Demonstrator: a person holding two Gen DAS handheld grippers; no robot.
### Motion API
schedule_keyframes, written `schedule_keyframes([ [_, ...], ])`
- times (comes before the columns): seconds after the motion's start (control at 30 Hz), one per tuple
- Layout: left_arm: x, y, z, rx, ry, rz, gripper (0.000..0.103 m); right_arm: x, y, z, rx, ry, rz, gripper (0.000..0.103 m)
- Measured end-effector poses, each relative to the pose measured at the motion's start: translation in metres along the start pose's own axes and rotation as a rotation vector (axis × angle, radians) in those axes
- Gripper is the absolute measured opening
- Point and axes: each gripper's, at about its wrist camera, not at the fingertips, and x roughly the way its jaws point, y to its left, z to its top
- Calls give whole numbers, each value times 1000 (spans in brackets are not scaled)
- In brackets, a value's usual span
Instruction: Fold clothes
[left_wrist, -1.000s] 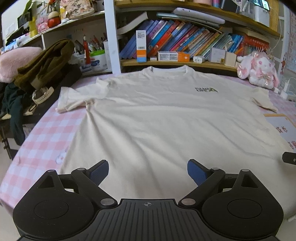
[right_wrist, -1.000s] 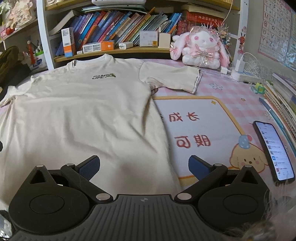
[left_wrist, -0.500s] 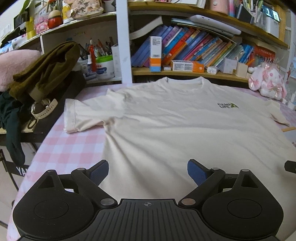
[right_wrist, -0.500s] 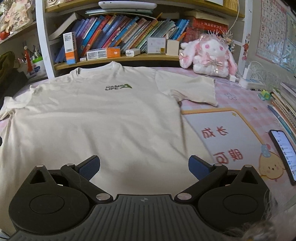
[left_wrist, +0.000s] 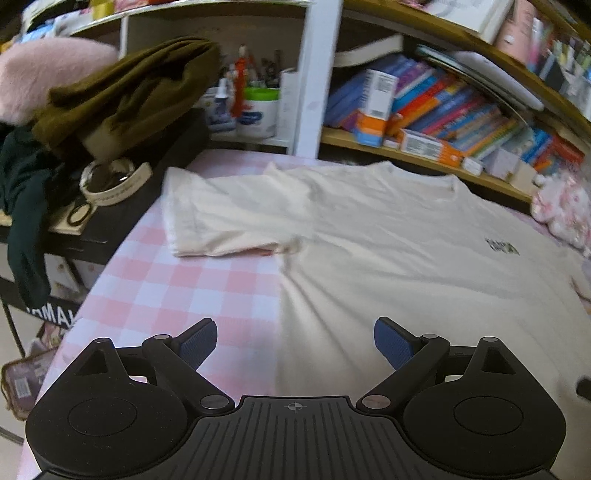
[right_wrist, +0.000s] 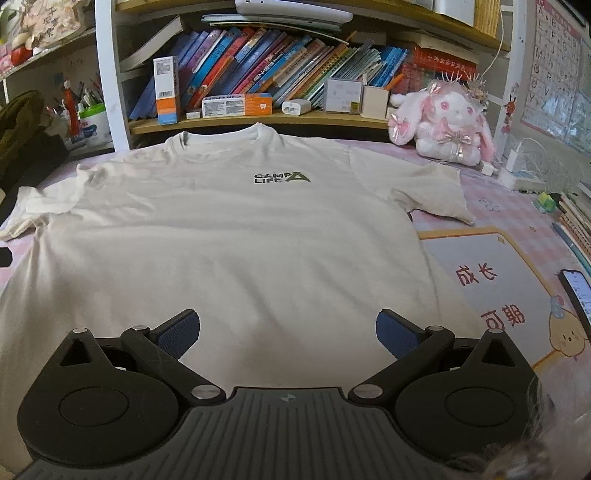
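Note:
A cream T-shirt (right_wrist: 240, 236) with a small dark chest logo lies flat, front up, on the pink checked tablecloth (left_wrist: 177, 288), collar toward the bookshelf. In the left wrist view the T-shirt (left_wrist: 388, 258) fills the right half, its left sleeve (left_wrist: 221, 221) spread out ahead. My left gripper (left_wrist: 295, 345) hovers open over the shirt's left side edge, holding nothing. My right gripper (right_wrist: 288, 332) is open above the shirt's lower middle, also holding nothing. The right sleeve (right_wrist: 428, 192) lies flat toward the plush.
A bookshelf (right_wrist: 280, 74) runs behind the table. A pink plush rabbit (right_wrist: 447, 122) sits at the back right, a printed mat (right_wrist: 509, 288) and a phone (right_wrist: 578, 299) lie to the right. Dark clothes (left_wrist: 122, 88) are piled on a black stand (left_wrist: 122, 210) to the left.
The left gripper has swung left, bringing the left sleeve and clothes pile to centre. The right gripper has shifted left over the shirt's middle. Both stay open.

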Motion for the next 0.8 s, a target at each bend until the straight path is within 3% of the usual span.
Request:
schedule_keyframes([
  [0.27, 24, 44, 16, -165, -3, -16, 90, -3, 10, -4, -18, 35, -47, 103],
  [0.43, 45, 74, 28, -350, 14, -27, 51, -5, 11, -4, -21, 38, -79, 103],
  [0.8, 85, 129, 36, -848, 11, -97, 42, -8, 7, -4, -21, 54, -122, 103],
])
